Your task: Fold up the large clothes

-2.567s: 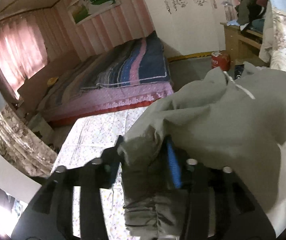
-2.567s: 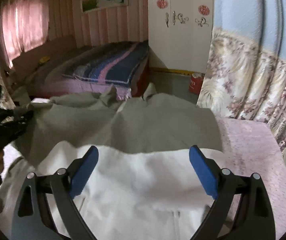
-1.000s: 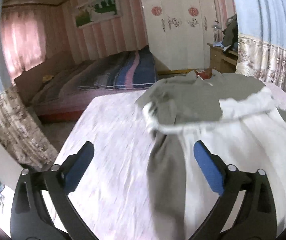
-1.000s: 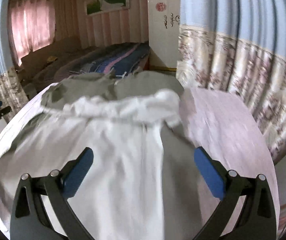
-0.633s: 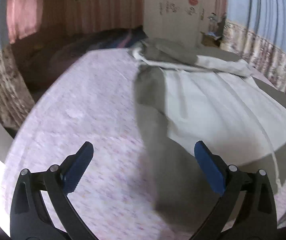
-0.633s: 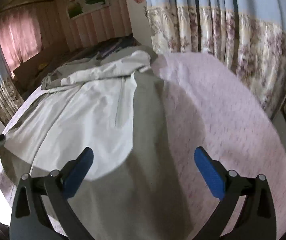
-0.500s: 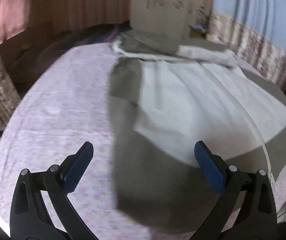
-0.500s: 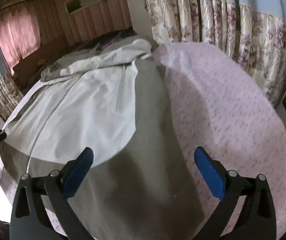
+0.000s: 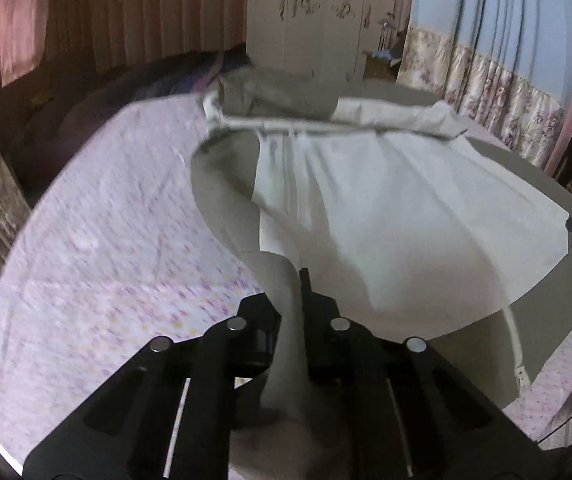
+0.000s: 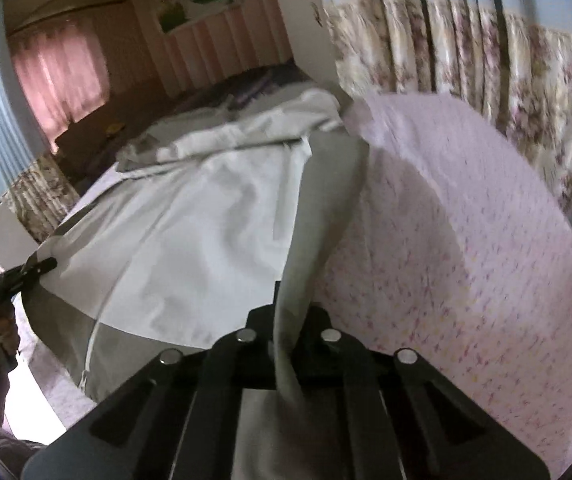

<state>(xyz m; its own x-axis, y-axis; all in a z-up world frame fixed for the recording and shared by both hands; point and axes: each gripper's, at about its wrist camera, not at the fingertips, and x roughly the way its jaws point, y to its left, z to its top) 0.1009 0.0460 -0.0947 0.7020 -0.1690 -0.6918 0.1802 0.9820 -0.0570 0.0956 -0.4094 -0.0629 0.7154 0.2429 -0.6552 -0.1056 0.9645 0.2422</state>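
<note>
A large grey coat (image 9: 221,184) lies opened out on the pink-flowered bed cover (image 9: 105,240), its white lining (image 9: 386,216) facing up and its hood end bunched at the far side. The left gripper (image 9: 290,280) is pressed together on the coat's near left grey edge, which rises as a pinched ridge between its jaws. The right gripper (image 10: 292,300) pinches the near right grey edge (image 10: 318,232) the same way (that fold stands up, lifted off the cover). Bare cover spreads wide to the left of the coat and to its right, up to the flowered curtain (image 10: 486,64); the coat's hem reaches the bed's near edge.
</note>
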